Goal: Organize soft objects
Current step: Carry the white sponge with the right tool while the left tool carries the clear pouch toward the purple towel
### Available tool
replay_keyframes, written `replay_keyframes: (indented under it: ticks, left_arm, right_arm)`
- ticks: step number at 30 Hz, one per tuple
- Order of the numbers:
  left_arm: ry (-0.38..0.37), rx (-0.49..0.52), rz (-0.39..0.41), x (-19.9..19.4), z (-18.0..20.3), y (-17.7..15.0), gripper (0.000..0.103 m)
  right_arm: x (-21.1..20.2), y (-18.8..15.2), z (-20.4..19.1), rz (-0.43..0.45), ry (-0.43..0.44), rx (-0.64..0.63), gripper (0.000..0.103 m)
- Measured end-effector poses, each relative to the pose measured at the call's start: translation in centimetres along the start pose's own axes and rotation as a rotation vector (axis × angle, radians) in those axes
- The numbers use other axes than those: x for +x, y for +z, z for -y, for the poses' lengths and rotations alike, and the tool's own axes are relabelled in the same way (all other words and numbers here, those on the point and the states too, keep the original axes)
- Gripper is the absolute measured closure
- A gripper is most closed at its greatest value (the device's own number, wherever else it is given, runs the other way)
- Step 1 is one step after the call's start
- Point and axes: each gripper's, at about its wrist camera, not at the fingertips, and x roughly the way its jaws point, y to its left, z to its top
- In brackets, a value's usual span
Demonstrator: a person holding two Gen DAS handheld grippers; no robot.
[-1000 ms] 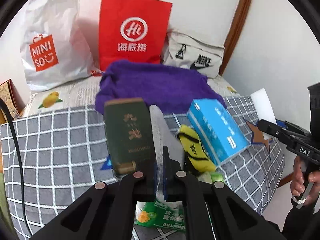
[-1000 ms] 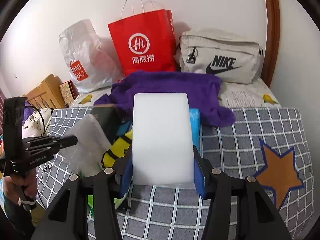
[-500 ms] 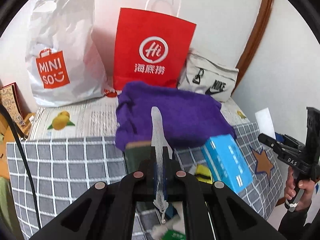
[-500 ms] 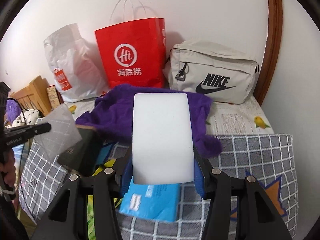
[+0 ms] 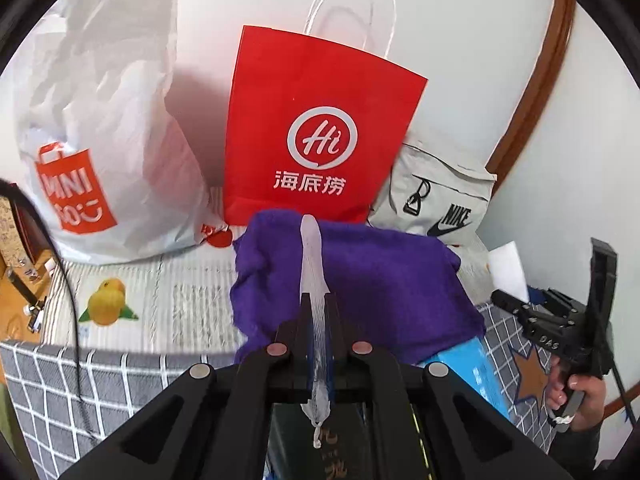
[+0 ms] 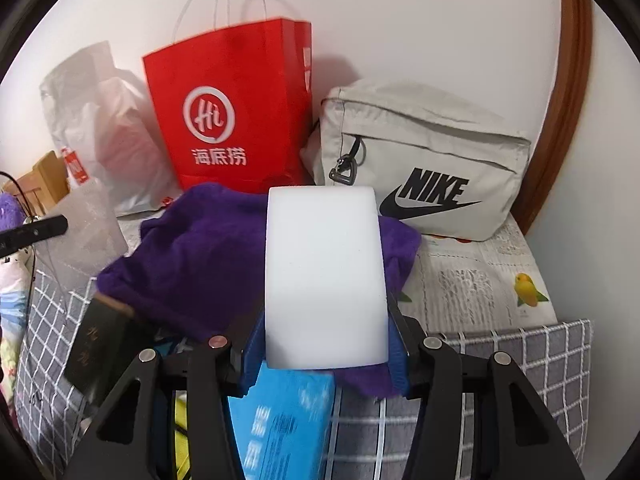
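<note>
The left gripper (image 5: 316,320) pinches a thin translucent plastic sheet (image 5: 311,256), and the right gripper (image 6: 326,344) clamps a white foam block (image 6: 325,276), both above the purple towel (image 6: 208,264). The limp sheet could slip loose.

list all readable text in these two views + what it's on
"Hi" and "海底捞": red paper bag
"NIKE" with swoosh: beige bag
"MINISO", first letter cut off, partly creased: white plastic bag
"D4S" or similar, tiny: right gripper
Gold characters on dark green box: blurred
Print on blue pack: blurred
Print on newspaper sheet: too small
</note>
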Motion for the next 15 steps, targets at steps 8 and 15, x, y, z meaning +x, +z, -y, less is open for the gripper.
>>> replay_keyframes:
  ticks: [8, 15]
  left_arm:
    - [-0.002, 0.005, -0.022, 3.5, -0.3, 1.7, 0.098]
    - [-0.029, 0.002, -0.049, 6.9, -0.4, 2.6, 0.098]
  right_arm:
    - [6.2, 1.9, 0.7, -0.065, 0.024, 0.001, 0.052]
    - [9.9, 2.4, 0.9, -0.125, 0.053, 0.012, 0.052]
